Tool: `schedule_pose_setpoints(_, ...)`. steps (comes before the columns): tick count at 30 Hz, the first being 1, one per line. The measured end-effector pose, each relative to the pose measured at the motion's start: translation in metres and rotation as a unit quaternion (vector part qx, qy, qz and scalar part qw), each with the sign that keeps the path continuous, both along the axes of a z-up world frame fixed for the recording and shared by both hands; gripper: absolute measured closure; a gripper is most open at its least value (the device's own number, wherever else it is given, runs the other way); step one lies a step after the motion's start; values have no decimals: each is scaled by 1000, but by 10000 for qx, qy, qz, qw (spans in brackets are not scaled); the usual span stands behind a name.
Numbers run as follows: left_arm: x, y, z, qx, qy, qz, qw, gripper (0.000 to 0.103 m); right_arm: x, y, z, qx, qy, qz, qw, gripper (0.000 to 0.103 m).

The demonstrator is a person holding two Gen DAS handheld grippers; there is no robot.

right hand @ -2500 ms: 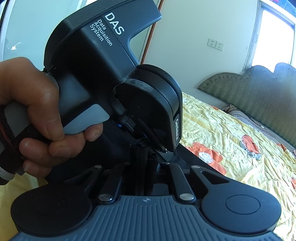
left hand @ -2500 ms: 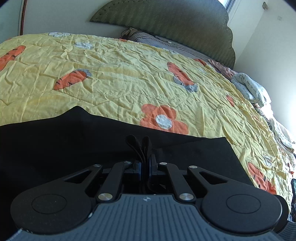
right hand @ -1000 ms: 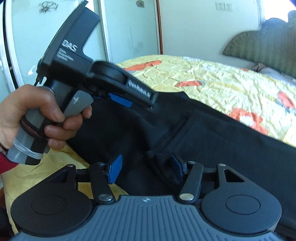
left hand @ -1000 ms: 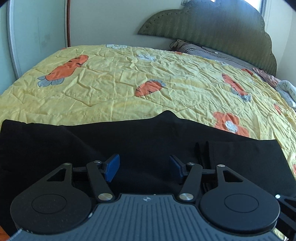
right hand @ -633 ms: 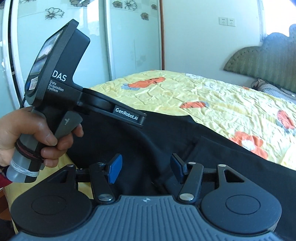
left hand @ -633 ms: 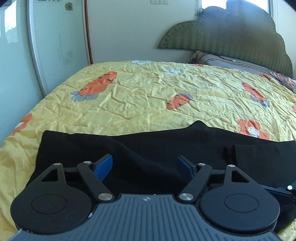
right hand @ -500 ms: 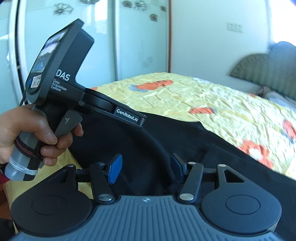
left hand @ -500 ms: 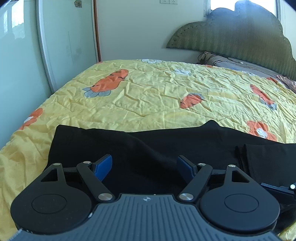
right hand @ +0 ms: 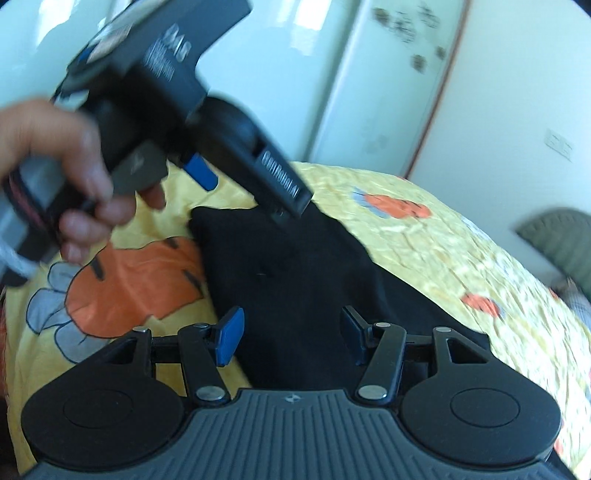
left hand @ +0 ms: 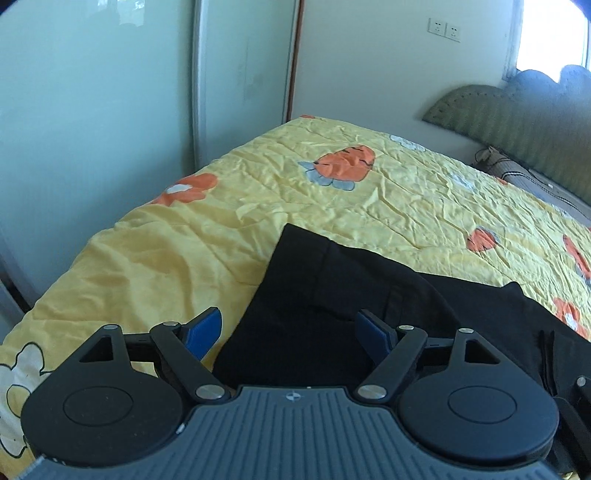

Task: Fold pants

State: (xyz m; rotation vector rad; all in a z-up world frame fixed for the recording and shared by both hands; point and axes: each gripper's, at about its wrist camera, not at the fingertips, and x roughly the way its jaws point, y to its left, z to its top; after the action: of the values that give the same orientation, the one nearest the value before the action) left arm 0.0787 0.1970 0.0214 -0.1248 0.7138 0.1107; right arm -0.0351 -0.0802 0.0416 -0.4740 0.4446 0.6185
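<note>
Left wrist view: left gripper (left hand: pixel 288 338) released, blue pads spread above smooth black pants (left hand: pixel 332 295), lower centre; crinkled yellow quilt (left hand: pixel 369 192) beyond. Right gripper (right hand: pixel 291 338) likewise released, empty.

A bed fills the lower frame under a crumpled yellow bedspread (left hand: pixel 369 199) printed with orange carrots and flowers. Upper left stand pale green wardrobe doors (left hand: pixel 110 92) — glossy, white-framed. At upper right: a cream wall (left hand: pixel 369 66) with twin sockets (left hand: pixel 444 29), a bright window (left hand: pixel 550 33), a scalloped olive headboard (left hand: pixel 524 110).
</note>
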Motion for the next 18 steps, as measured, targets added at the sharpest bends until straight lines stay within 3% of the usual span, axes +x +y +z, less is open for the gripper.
schedule_pose_setpoints(4, -8, 20, 1, -251, 112, 185, 9995, 21, -5, 17, -13, -478, -230, 176, 9984, 46)
schedule_pose_setpoints(10, -16, 44, -6, -1187, 436, 231, 9917, 21, -17, 36, -31, -1129, -658, 331, 9909, 47)
schedule_pose_setpoints(12, -15, 52, -11, -1730, 566, 236, 9830, 21, -19, 40, -35, -1387, -904, 268, 9858, 47)
schedule_pose_setpoints(15, -11, 61, -23, -2556, 807, 197, 9632, 22, -26, 48, -45, -1861, -1196, 322, 9747, 47)
schedule_pose_setpoints(18, -9, 65, -34, -3076, 1007, 204, 9459, 22, -33, 50, -52, -2108, -1371, 371, 9672, 47)
